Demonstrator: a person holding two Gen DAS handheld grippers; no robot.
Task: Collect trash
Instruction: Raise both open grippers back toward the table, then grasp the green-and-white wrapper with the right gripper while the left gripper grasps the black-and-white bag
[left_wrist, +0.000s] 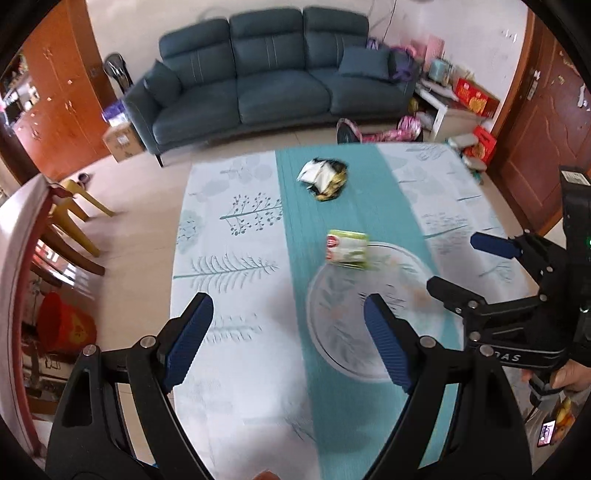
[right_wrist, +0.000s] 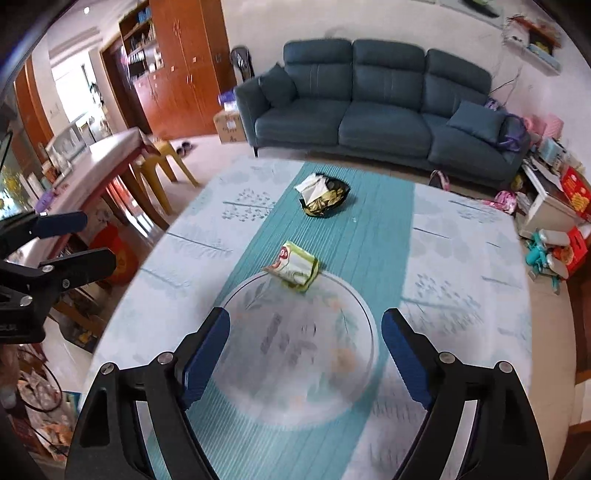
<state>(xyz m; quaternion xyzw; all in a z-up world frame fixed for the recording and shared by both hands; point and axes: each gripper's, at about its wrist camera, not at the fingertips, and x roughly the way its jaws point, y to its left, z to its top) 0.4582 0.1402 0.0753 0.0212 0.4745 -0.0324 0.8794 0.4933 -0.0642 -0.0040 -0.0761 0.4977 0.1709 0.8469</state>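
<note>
A green and white snack wrapper lies on the far rim of a clear glass plate on the table. A crumpled black, gold and white wrapper pile lies farther back on the teal stripe. My left gripper is open and empty, above the table short of the plate. My right gripper is open and empty, hovering over the plate; it also shows in the left wrist view. The left gripper also shows at the left edge of the right wrist view.
The table carries a leaf-patterned cloth with a teal centre stripe. A blue sofa stands behind. Yellow stools and a wooden side table stand left; a red bucket sits on the floor.
</note>
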